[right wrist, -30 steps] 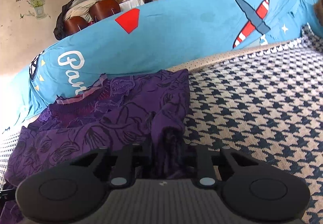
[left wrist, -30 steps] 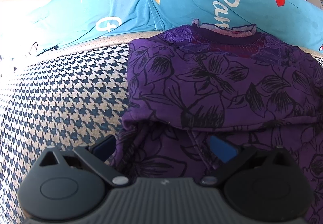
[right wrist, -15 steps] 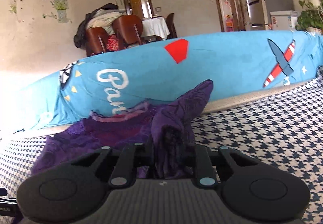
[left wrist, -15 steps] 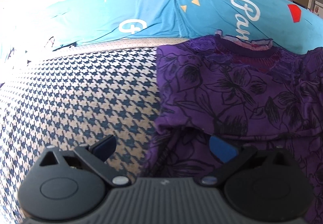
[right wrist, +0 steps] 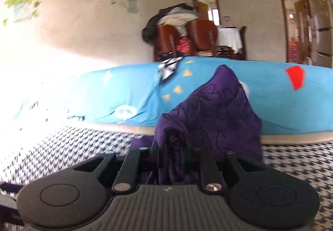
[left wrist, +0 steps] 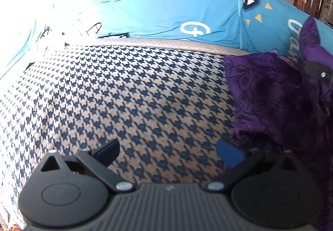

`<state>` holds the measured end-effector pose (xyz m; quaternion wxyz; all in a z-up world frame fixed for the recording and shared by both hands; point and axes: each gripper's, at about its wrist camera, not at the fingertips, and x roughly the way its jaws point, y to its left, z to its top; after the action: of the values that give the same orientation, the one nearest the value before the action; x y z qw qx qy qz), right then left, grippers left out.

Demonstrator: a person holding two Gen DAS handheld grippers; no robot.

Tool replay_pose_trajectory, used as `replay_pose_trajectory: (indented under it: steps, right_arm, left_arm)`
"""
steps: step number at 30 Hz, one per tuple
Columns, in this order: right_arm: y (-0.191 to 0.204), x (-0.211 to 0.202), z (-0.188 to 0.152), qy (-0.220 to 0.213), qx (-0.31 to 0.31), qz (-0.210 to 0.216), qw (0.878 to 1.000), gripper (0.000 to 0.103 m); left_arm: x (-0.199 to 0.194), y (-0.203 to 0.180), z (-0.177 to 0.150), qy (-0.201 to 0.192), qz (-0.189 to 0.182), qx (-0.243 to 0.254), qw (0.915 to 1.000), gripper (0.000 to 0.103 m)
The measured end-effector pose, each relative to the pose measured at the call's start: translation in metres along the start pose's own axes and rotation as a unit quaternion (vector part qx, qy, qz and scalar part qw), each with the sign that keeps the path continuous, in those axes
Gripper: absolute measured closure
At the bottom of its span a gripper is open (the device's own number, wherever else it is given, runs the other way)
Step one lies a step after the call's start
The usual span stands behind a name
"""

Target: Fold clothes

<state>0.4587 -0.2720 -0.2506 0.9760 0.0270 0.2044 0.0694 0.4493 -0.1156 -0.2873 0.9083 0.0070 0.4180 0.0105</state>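
Right tool clamped on a lifted fold of purple floral-print fabric garment; left tool wide, empty.
Blue printed cushions lie at 12 o'clock. The garment, formerly between the left tool's fingers, now sits at its 2 o'clock on the houndstooth-patterned surface.

Black hand-held gripper, ribbed grey body, blue pads, silver pivot screws.

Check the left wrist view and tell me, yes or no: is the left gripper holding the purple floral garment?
No: the left gripper is open over the houndstooth cover, and the purple floral garment lies off to its right.
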Motion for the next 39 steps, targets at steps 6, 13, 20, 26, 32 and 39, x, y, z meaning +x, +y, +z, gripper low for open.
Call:
replay_pose_trajectory:
  steps: [6,13,20,26,32,39]
  right_arm:
    - [0.046,0.041,-0.035,0.045,-0.064,0.04,0.996,0.084]
    - [0.048,0.047,-0.042,0.04,-0.073,0.043,0.996,0.084]
    - [0.051,0.034,-0.033,0.019,-0.059,0.062,0.996,0.083]
    - [0.053,0.048,-0.045,0.064,-0.065,0.088,0.992,0.067]
    - [0.05,0.024,-0.03,0.057,-0.059,0.103,0.991,0.055]
    - [0.029,-0.009,-0.027,0.063,-0.027,0.067,0.995,0.051]
  left_arm:
    - [0.004,0.024,0.001,0.006,0.012,-0.023,0.9996,0.0]
    - [0.003,0.026,0.003,0.002,0.012,-0.026,0.9996,0.0]
    - [0.0,0.02,0.003,-0.009,0.021,-0.018,0.9996,0.0]
    - [0.004,0.021,0.002,0.0,0.02,-0.014,0.9997,0.0]
    - [0.003,0.021,0.005,0.006,0.007,-0.02,0.9998,0.0]
    - [0.001,0.017,0.003,0.002,0.007,-0.007,0.9999,0.0]
